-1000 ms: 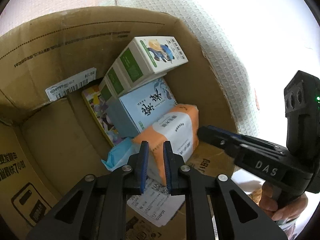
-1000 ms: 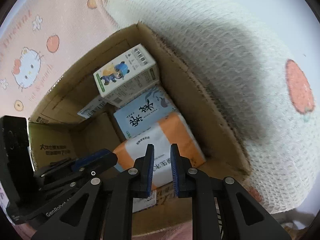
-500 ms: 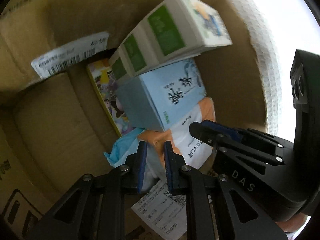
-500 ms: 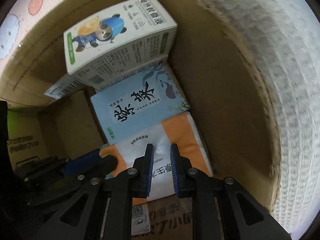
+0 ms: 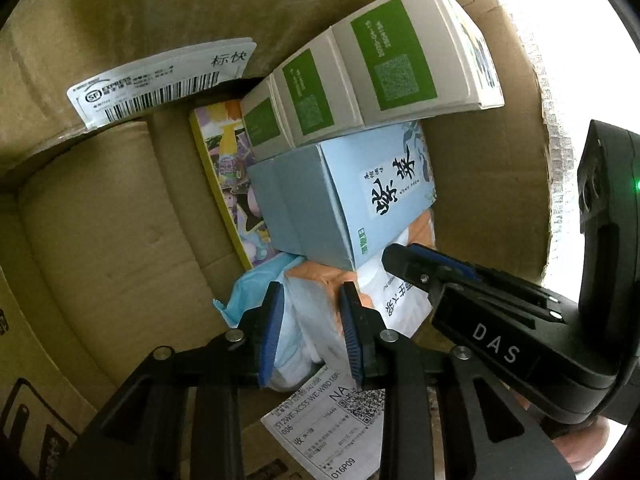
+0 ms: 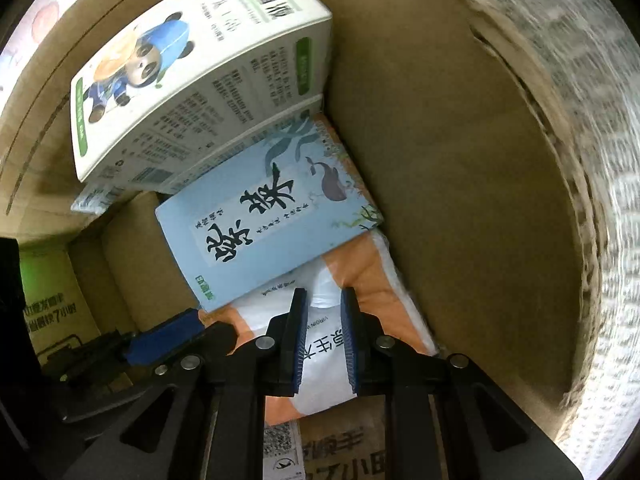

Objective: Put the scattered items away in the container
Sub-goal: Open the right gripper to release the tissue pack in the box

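Now orange-and-white tissue pack [image 6: 360,280] lies in cardboard box [image 6: 460,200].

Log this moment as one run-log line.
stage: placing in cardboard box | left tool: jaws opening around orange tissue pack | right tool: shut on pack | pack: below blue box

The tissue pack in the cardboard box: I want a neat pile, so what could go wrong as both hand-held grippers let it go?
1. The left hand-held gripper has its jaws opening around the orange tissue pack while the right hand-held gripper pinches its wrapper; pulling away could drag the pack.
2. The blue box and the leaning white panda box overlap it, so a tug might topple them.
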Tool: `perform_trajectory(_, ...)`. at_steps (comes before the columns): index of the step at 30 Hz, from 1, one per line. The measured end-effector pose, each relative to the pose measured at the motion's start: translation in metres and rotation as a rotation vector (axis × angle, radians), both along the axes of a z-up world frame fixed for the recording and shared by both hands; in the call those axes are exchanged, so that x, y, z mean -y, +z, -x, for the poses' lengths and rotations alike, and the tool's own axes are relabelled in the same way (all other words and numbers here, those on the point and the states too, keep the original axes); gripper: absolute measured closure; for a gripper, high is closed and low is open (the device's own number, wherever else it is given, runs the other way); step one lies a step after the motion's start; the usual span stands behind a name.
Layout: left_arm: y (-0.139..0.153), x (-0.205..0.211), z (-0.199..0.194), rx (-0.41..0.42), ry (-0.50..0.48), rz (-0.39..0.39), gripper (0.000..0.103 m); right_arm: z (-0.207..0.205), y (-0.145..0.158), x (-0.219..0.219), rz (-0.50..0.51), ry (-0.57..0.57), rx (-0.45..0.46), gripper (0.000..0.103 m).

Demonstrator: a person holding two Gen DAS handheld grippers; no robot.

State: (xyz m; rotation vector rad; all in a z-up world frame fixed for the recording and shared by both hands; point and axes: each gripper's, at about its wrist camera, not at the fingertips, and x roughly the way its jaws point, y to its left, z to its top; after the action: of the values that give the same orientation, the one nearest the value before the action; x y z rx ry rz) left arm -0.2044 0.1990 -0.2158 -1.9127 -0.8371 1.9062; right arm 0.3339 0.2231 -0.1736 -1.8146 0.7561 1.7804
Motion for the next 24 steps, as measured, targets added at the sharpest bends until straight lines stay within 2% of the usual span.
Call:
perform_trajectory(2,0.004,0.001,-0.001,-0.016,-0.003,0.007,0.071,-0.002,0.003,0.003,-0.019,-0.001,-0.017,0.089)
perform_trajectory(6,0.024,-0.002,-0.008,-0.087,-0.045,0.074,0.071,-0.012,0.022,0.01,-0.051,0.027,-0.08,0.088)
perform_trajectory(8,0.033,-0.002,-0.01,-0.104,-0.074,0.073,0.072,-0.021,0.033,0.012,-0.037,0.0,-0.13,0.088)
perform_trajectory(11,0.044,0.003,-0.013,-0.124,-0.095,0.056,0.072,-0.03,0.046,0.018,-0.032,0.012,-0.159,0.088)
perform_trajectory(15,0.061,0.008,-0.018,-0.217,-0.128,0.11,0.069,-0.033,0.065,0.027,-0.063,0.108,-0.164,0.088)
perform_trajectory(16,0.067,0.008,-0.021,-0.247,-0.132,0.124,0.066,-0.03,0.069,0.031,-0.069,0.125,-0.176,0.088)
perform_trajectory(18,0.076,0.008,-0.025,-0.291,-0.152,0.151,0.065,-0.035,0.075,0.044,-0.079,0.176,-0.205,0.088)
perform_trajectory(21,0.091,-0.001,-0.03,-0.347,-0.187,0.171,0.063,-0.038,0.085,0.053,-0.133,0.2,-0.207,0.088)
perform_trajectory(24,0.101,0.007,-0.034,-0.398,-0.188,0.177,0.061,-0.041,0.091,0.065,-0.128,0.211,-0.234,0.088)
